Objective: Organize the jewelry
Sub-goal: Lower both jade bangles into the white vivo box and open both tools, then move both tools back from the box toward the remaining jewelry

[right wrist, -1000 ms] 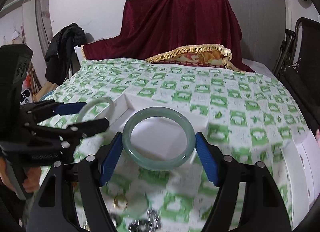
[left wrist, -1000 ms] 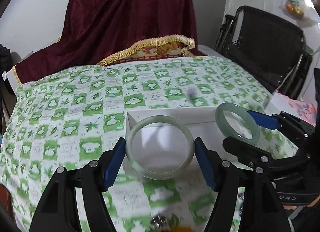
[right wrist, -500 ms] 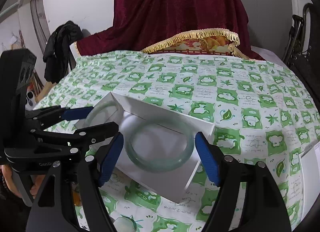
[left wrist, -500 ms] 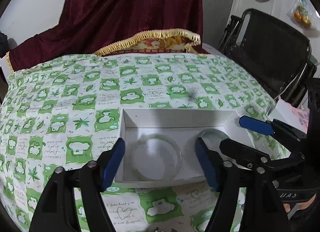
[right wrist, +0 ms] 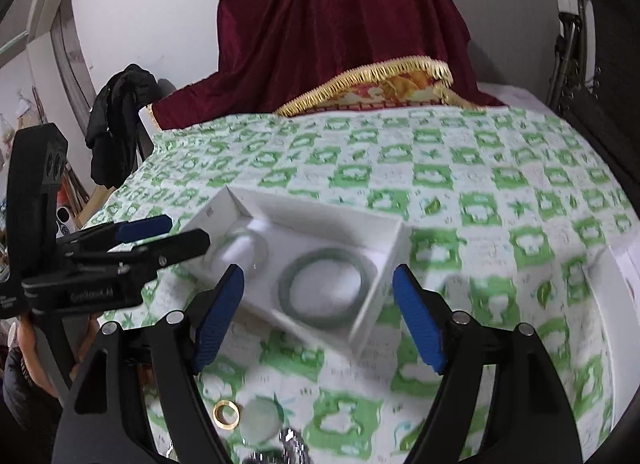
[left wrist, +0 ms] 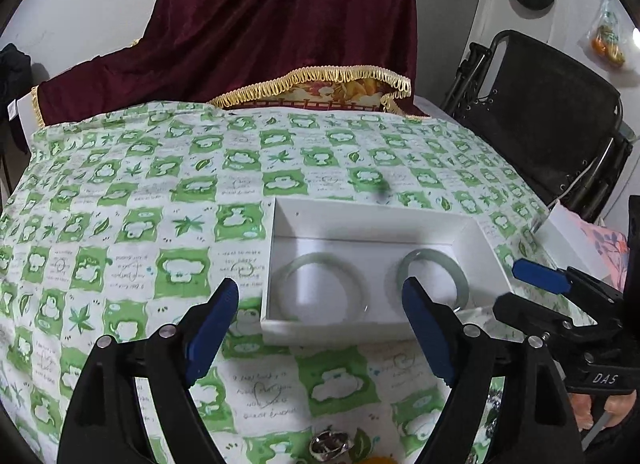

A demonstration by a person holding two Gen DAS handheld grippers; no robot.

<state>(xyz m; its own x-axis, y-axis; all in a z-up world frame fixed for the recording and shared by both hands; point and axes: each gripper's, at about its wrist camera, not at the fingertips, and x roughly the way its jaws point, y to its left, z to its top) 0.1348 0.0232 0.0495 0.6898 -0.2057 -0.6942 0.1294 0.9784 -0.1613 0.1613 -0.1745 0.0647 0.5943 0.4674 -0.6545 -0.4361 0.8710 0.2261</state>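
A white open box (left wrist: pixel 360 223) lies on the green-checked cloth. Two jade bangles lie flat inside it: a pale one (left wrist: pixel 320 256) on the left and a greener one (left wrist: pixel 460 276) on the right. My left gripper (left wrist: pixel 320 292) hovers over the box's near edge with its jaws opening; the pale bangle lies below, free of the pads. In the right wrist view the greener bangle (right wrist: pixel 325 255) and the pale bangle (right wrist: pixel 263 254) rest in the box (right wrist: pixel 376 296). My right gripper (right wrist: pixel 318 280) stands open above the greener one, touching nothing. Each gripper shows in the other's view: right (left wrist: pixel 524 292), left (right wrist: pixel 184 232).
Loose pieces lie on the cloth near me: a gold ring (right wrist: pixel 226 412), a pale round disc (right wrist: pixel 262 418) and a silver piece (left wrist: pixel 330 446). A maroon-draped object (left wrist: pixel 280 35) stands at the back. A black chair (left wrist: pixel 560 111) is on the right.
A second ago each gripper held a bangle over the box. Both bangles now lie in the box, both sets of jaws stand wider, and the grippers have drawn back a little.
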